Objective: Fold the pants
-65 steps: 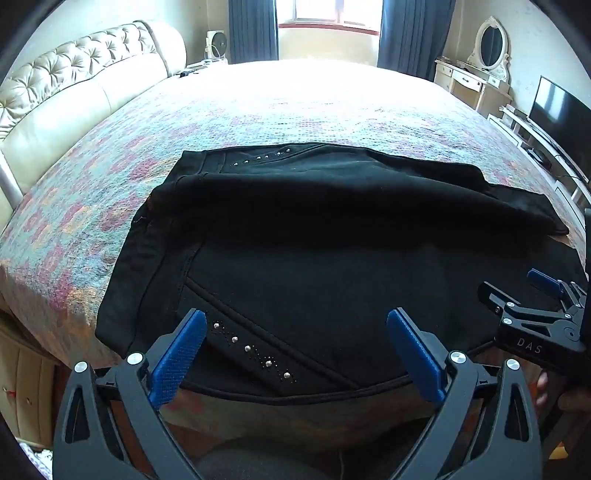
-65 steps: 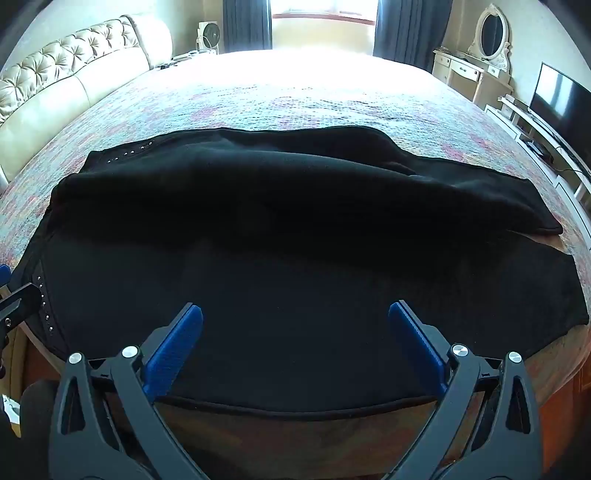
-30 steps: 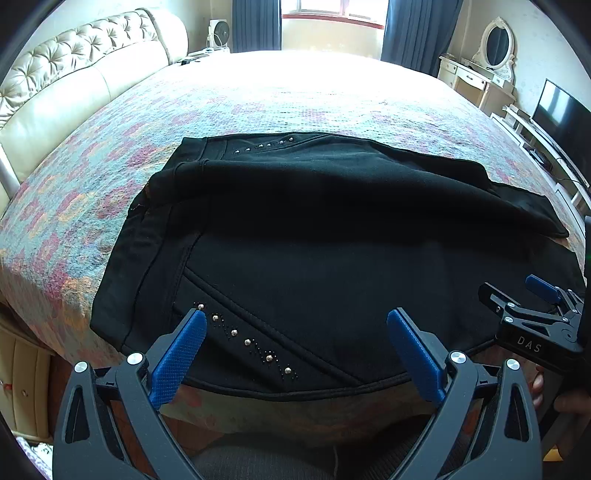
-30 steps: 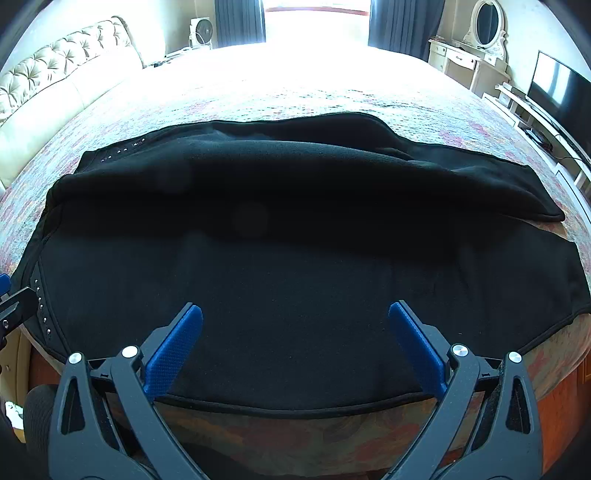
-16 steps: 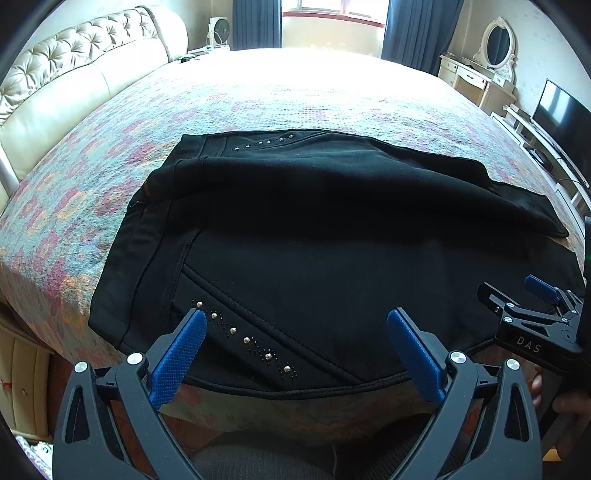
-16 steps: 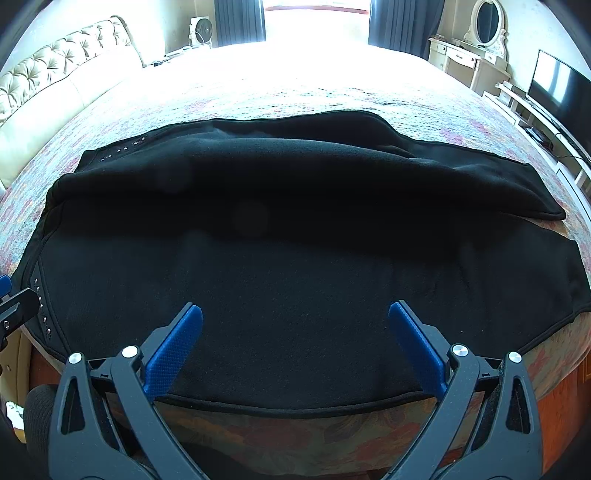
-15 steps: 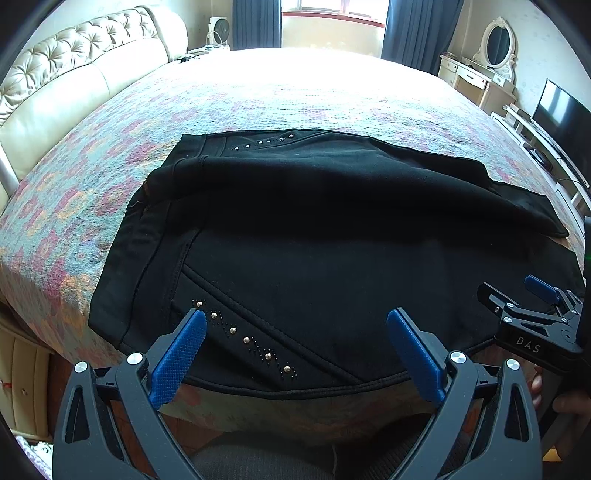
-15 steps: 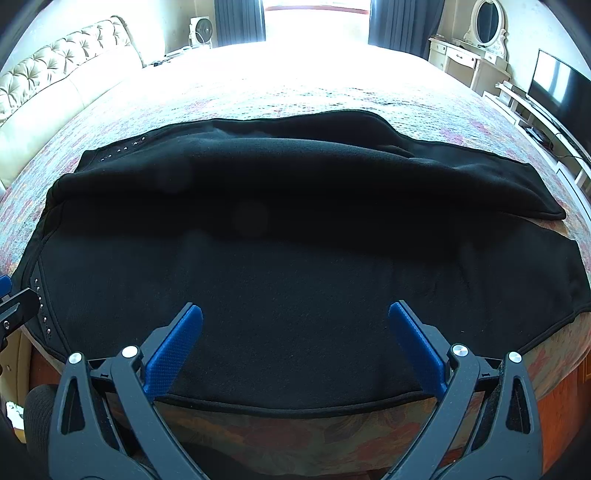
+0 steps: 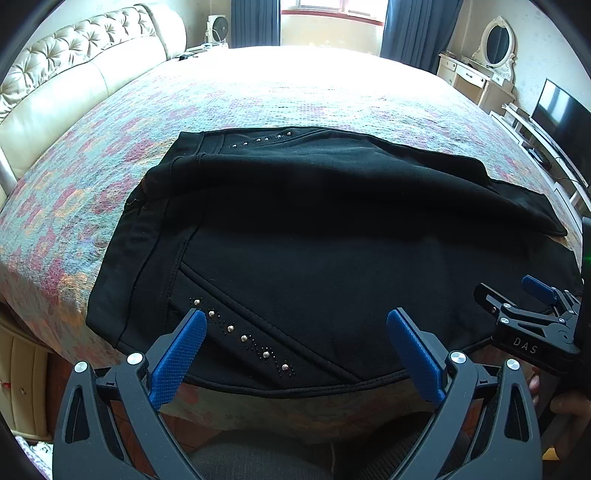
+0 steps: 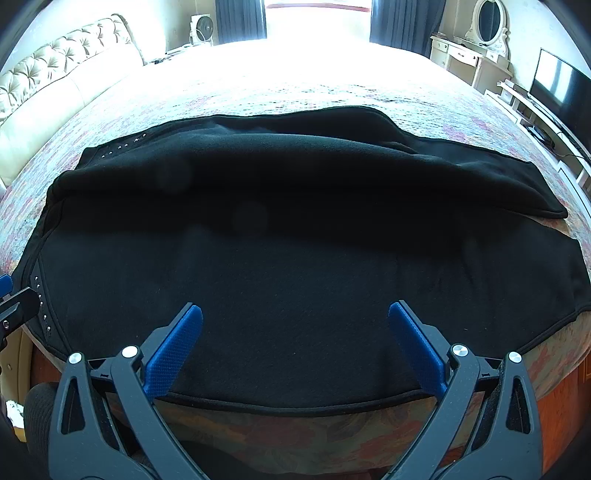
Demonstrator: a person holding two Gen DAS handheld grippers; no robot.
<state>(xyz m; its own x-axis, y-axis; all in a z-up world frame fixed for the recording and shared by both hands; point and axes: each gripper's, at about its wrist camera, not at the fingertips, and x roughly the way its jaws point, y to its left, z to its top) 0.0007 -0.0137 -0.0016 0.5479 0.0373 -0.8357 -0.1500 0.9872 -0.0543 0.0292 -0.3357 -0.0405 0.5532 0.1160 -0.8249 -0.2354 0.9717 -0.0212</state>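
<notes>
Both grippers, left gripper (image 9: 295,339) and right gripper (image 10: 295,336), hang spread and empty, drawn back toward 6 o'clock; the pants (image 9: 332,236) lie half-folded, next grab pending.

right gripper (image 9: 532,314): cut by left-wrist frame edge
hand (image 9: 565,402): mostly out of frame
pants (image 10: 295,258): far leg partly covered by fold

Pants (image 9: 314,236) on bed (image 9: 295,88), near edge

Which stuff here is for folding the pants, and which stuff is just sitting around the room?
For the job:
black pants
left gripper, open
right gripper, open
bed the pants lie on

Just around:
headboard
fan
dressing table with mirror
TV
</notes>
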